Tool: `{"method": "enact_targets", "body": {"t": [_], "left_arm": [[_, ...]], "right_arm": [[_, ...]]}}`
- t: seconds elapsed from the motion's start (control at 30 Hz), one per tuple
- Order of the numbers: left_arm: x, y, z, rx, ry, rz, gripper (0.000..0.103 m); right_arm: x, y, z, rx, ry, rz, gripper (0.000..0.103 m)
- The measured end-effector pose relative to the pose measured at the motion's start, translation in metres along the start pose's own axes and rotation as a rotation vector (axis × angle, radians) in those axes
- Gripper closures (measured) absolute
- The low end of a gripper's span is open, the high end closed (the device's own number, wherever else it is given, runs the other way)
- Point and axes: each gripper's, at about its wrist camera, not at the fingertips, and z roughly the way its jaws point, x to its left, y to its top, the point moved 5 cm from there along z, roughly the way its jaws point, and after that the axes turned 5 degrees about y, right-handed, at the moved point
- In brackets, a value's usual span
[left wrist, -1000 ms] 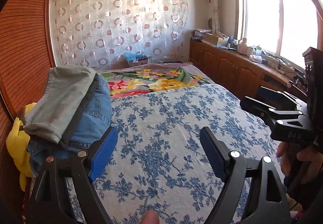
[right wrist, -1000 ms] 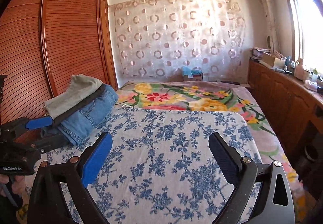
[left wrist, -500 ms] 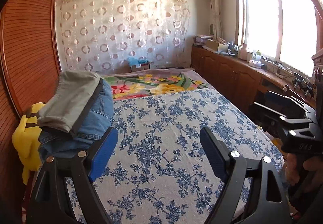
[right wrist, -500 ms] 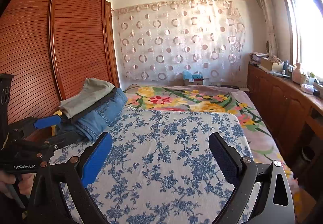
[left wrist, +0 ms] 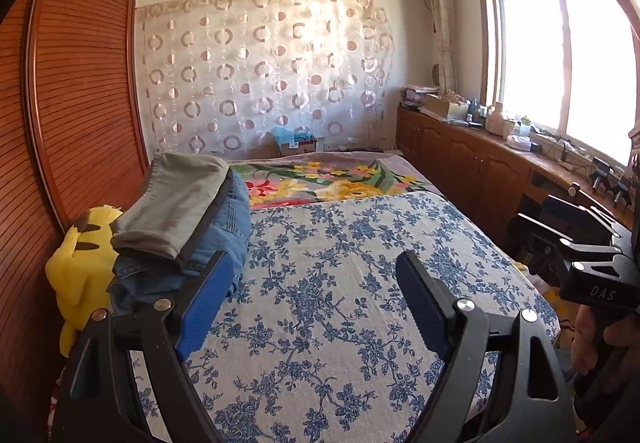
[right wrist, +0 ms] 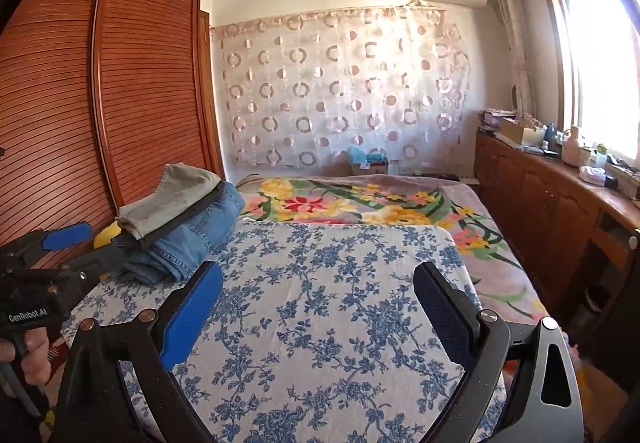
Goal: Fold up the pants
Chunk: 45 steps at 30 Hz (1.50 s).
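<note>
Both tools raised, yellow plush (left wrist: pixel 82 263) plain only from left wrist

We see folded pants stacked at bed's left edge by wardrobe: grey pair (left wrist: pixel 176 199) on top, black layer (left wrist: pixel 208 221) beneath, blue jeans (left wrist: pixel 224 235) at bottom, stack tilted up toward far end.

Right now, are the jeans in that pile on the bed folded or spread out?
Folded. The blue jeans lie doubled over in a compact stack under grey pants, at the left edge of the bed.
</note>
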Motion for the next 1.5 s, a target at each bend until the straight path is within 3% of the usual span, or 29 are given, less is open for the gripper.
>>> {"method": "enact_targets", "body": {"t": [0.43, 1.5], "left_arm": [[0.017, -0.008, 0.0, 0.004, 0.034, -0.024, 0.019], [0.017, -0.012, 0.001, 0.006, 0.035, -0.024, 0.019]], "right_arm": [[-0.003, -0.003, 0.003, 0.004, -0.001, -0.006, 0.006], [-0.011, -0.005, 0.005, -0.005, 0.014, -0.014, 0.006]]}}
